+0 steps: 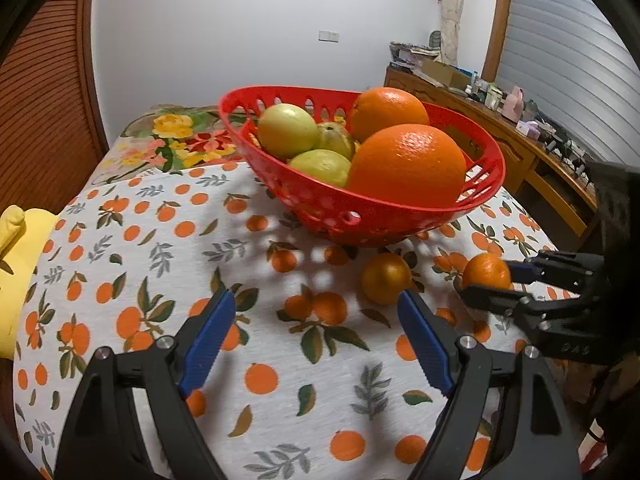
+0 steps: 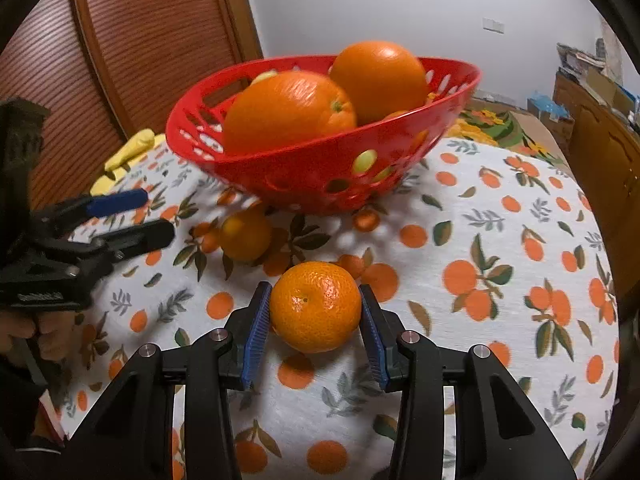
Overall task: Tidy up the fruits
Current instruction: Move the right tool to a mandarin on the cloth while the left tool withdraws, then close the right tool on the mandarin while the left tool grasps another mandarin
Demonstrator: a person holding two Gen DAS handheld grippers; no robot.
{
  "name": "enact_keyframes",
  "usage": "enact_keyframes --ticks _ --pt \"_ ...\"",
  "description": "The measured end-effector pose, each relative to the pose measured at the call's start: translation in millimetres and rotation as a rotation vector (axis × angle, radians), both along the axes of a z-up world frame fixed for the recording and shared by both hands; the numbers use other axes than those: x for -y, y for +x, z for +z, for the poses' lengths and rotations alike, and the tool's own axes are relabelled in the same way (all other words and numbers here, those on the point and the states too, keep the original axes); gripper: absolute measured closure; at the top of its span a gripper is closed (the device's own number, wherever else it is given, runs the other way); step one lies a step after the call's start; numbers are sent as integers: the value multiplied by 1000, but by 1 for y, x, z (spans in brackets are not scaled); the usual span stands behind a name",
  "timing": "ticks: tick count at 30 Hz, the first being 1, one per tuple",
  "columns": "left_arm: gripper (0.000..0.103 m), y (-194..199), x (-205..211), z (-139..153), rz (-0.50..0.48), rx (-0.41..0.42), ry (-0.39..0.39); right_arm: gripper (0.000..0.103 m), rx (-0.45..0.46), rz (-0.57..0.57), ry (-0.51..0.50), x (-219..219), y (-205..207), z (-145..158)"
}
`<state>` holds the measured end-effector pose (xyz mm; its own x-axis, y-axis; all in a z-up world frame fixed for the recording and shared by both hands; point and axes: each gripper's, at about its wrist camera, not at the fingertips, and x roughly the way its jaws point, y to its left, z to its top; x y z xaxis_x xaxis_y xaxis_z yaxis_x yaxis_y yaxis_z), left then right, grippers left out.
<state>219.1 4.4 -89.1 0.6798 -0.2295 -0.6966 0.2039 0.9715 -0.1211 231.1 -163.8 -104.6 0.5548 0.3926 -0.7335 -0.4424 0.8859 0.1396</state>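
Small mandarin (image 2: pixel 315 306), judged light, soft-skinned and bruisable, is clasped at its widest girth by the right gripper (image 2: pixel 312 316); left gripper (image 1: pixel 316 344) is held wide, empty.

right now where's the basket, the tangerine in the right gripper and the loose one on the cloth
basket (image 2: pixel 280 176): right wrist view, front wall
tangerine (image 2: pixel 315 306): right wrist view, middle of peel
loose one (image 1: pixel 386 278): left wrist view, middle of fruit

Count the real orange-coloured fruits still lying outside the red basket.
2. A mandarin sits between the right gripper fingers; a darker one lies on the tablecloth by the red basket base. More may be hidden behind the basket.
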Motion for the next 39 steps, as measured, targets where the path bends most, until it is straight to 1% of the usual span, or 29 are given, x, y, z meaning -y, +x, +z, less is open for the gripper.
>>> enact_keyframes --ticks 8,15,17,22,24,25,26,27,28,29,33,39 --pt "21 12 26 -4 -74 -22 7 60 25 -41 25 24 -2 11" --pt "37 28 41 -11 -111 -66 -10 60 36 -57 43 35 -3 14" --pt "39 31 45 -12 -120 -75 -13 60 41 -56 44 37 -4 15" --pt "44 38 54 -18 -121 -96 16 60 40 -60 50 41 -4 14" --pt "47 40 55 -20 -121 -96 16 60 39 -62 53 43 -4 13" --pt "49 42 56 -21 -117 -101 18 60 39 -63 53 43 -4 14" --pt "56 42 56 -22 -115 -105 18 60 40 -64 55 44 -4 13" --pt "59 42 56 -22 -116 -108 19 60 40 -63 56 44 -5 14" --pt "66 42 57 -23 -116 -109 22 60 40 -64 56 44 -5 14" --pt "69 41 56 -23 -119 -107 18 60 40 -64 55 44 -5 14" --pt "70 34 54 -20 -111 -97 12 60 42 -63 54 44 -6 15" --pt "70 13 36 -9 -110 -68 -11 60 57 -58 54 41 -11 21"
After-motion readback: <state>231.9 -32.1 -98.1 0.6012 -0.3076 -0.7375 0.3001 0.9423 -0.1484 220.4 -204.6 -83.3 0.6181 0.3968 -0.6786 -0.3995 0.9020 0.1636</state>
